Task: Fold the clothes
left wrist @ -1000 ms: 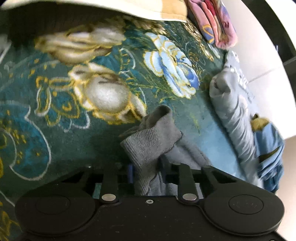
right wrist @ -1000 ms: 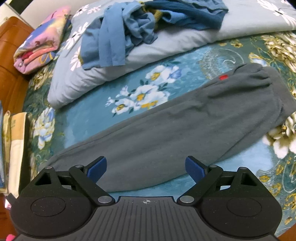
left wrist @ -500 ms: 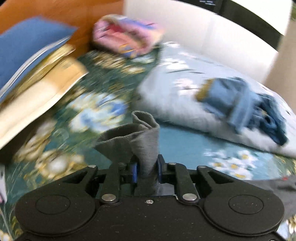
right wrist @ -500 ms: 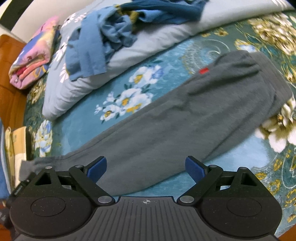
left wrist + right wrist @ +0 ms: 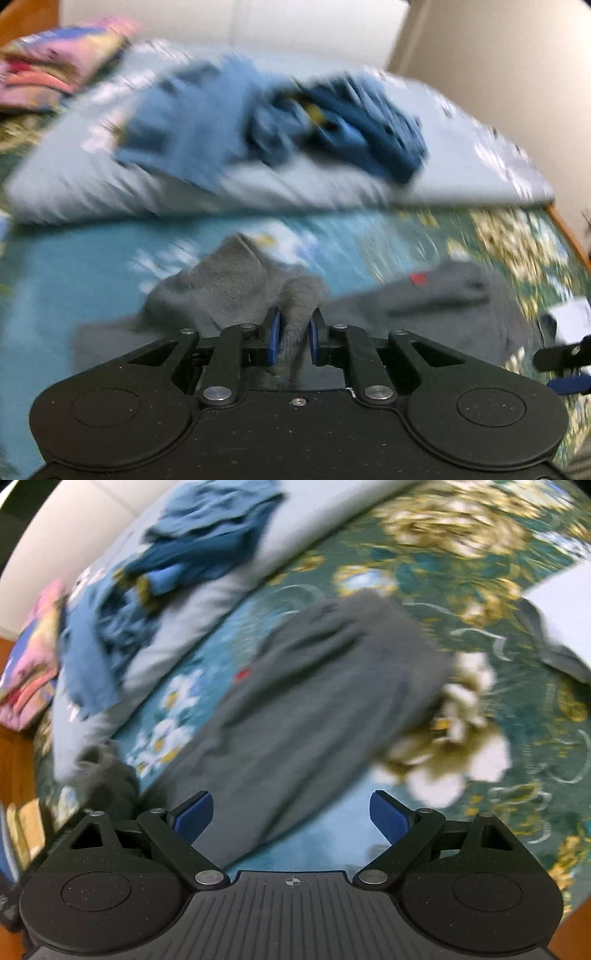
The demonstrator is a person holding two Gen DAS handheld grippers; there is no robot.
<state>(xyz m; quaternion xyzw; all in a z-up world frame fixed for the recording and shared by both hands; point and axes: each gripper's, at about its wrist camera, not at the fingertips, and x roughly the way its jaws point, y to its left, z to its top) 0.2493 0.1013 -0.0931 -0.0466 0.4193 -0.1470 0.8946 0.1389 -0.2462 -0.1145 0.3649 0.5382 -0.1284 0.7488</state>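
Grey sweatpants (image 5: 314, 686) with a small red tag lie lengthwise on the teal floral bedspread (image 5: 498, 738). My left gripper (image 5: 294, 334) is shut on the bunched grey cuff end of the sweatpants (image 5: 236, 284) and holds it lifted above the bed; the rest of the pants trails to the right (image 5: 454, 291). That lifted cuff shows at the left of the right wrist view (image 5: 107, 771). My right gripper (image 5: 291, 812) is open and empty, just above the near edge of the pants. Both views are blurred.
A pale grey folded quilt (image 5: 258, 192) lies behind, with a heap of blue clothes (image 5: 277, 122) on it. A pink folded cloth (image 5: 48, 74) sits at the far left. A white garment (image 5: 561, 613) lies at the right. The right gripper's tip shows at the right edge (image 5: 565, 362).
My left gripper has lifted the grey cuff and swung it right, over toward the rest of the pants. My right gripper has shifted right along the pants, still open.
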